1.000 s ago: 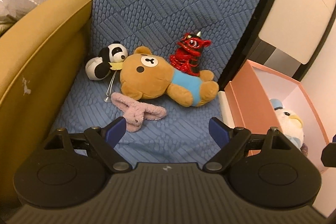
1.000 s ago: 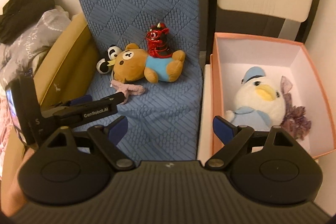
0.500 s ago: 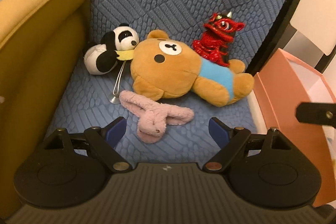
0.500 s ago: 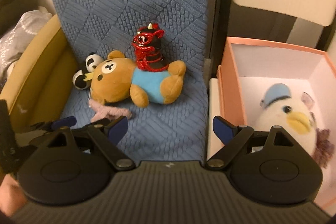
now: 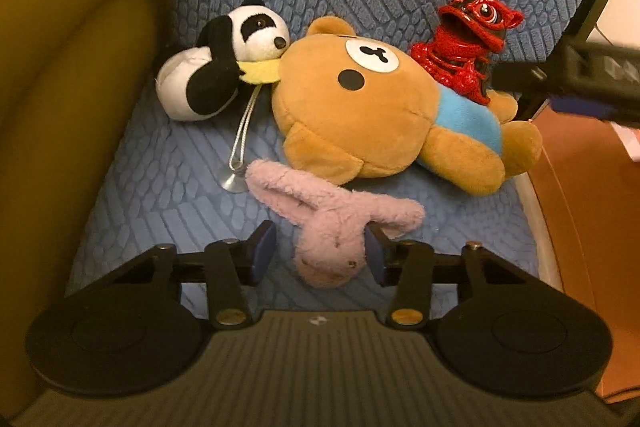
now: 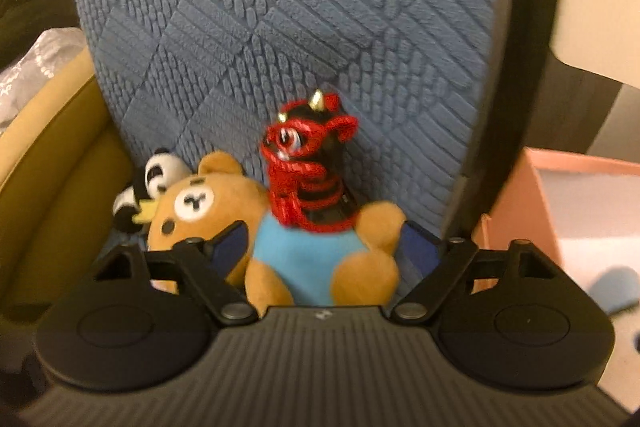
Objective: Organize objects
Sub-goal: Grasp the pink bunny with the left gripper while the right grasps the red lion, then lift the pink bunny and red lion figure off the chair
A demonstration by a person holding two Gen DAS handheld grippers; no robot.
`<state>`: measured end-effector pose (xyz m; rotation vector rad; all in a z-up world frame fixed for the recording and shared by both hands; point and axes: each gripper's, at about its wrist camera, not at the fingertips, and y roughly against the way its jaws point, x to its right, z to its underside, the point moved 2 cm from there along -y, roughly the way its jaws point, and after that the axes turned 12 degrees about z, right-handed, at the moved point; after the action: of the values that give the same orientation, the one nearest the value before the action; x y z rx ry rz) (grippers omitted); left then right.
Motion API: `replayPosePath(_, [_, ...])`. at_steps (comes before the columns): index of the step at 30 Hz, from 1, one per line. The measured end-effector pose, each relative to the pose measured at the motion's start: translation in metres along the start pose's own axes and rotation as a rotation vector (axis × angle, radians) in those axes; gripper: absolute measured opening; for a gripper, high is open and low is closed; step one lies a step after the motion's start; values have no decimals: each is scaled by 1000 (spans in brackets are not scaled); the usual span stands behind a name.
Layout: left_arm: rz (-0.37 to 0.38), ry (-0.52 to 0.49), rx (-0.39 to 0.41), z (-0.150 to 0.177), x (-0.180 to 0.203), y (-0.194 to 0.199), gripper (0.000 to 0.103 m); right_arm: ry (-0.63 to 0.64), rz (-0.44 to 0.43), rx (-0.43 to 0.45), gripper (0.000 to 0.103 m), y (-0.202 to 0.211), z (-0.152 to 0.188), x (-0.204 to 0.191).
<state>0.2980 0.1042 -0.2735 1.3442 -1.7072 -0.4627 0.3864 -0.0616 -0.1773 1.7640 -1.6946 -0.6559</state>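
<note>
The blue quilted seat (image 5: 168, 195) carried all four toys, with the orange box (image 6: 516, 203) standing just beside it on the right. Largest was the brown bear (image 5: 360, 107), lying on its side across the cushion; it looked soft and light, bulky enough that a grip round the blue belly or a limb would likely hold best. The right claw (image 6: 320, 247) stood wide apart with the bear's body between its fingers, not yet pinching it. The panda (image 5: 212, 75) lay touching the bear's head, its cord and suction cup (image 5: 234, 183) trailing forward. The red dragon figure (image 5: 464, 43) sat upright against the bear's back; glossy and apparently stiff, it might slip or topple. Smallest and flattest, the pink bunny (image 5: 332, 223) lay in front, limp and fluffy. The left claw (image 5: 320, 253) straddled its head, parted, one pad seemingly touching, so squeezing the head seemed the sensible hold.
</note>
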Motion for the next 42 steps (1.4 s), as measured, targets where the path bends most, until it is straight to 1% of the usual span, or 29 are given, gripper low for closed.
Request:
replayPosePath(2, [6, -7, -1, 0, 0, -2, 47, -22, -19, 5, 78, -11, -6, -3])
replayPosePath(4, [12, -8, -2, -1, 1, -5, 41, -36, -32, 19, 76, -19, -13, -5])
replayPosePath(6, [12, -9, 1, -1, 3, -7, 39, -33, -15, 33, 74, -25, -19, -7])
replayPosePath(10, [2, -26, 12, 0, 5, -6, 39, -37, -13, 53, 70, -34, -26, -10])
replayPosePath(12, [-2, -27, 16, 0, 5, -6, 38, -31, -17, 53, 64, -37, -27, -12])
replayPosePath(13, [-2, -26, 18, 1, 5, -4, 38, -29, -27, 49, 57, -38, -27, -14])
replayPosePath(14, [-1, -24, 18, 0, 5, -3, 38, -33, -36, 46, 56, -38, -27, -15])
replayPosePath(17, [4, -12, 25, 1, 5, 2, 38, -38, -29, 47, 55, -34, -27, -17])
replayPosePath(20, [4, -5, 35, 2, 6, 10, 38, -42, -24, 50, 55, -23, -24, -17])
replayPosePath(25, [3, -2, 44, 6, 11, 23, 38, -25, -10, 60, 55, 5, -18, -16])
replayPosePath(26, [1, 1, 46, 7, 12, 26, 38, -26, -5, 62, 53, 11, -16, -15])
replayPosePath(28, [5, 13, 45, 11, 12, 31, 38, -24, 3, 64, 41, 25, -10, -12])
replayPosePath(33, [0, 23, 44, 24, 15, 43, 38, -19, -7, 65, 37, 44, 18, -1])
replayPosePath(36, [7, 38, 39, 32, 14, 52, 38, -31, -14, 49, 31, 53, 38, 5])
replayPosePath(38, [10, 44, 32, 36, 12, 56, 38, -40, -32, 51, 20, 58, 50, 10])
replayPosePath(42, [13, 50, 22, 43, 11, 60, 38, -52, -55, 44, 20, 69, 70, 14])
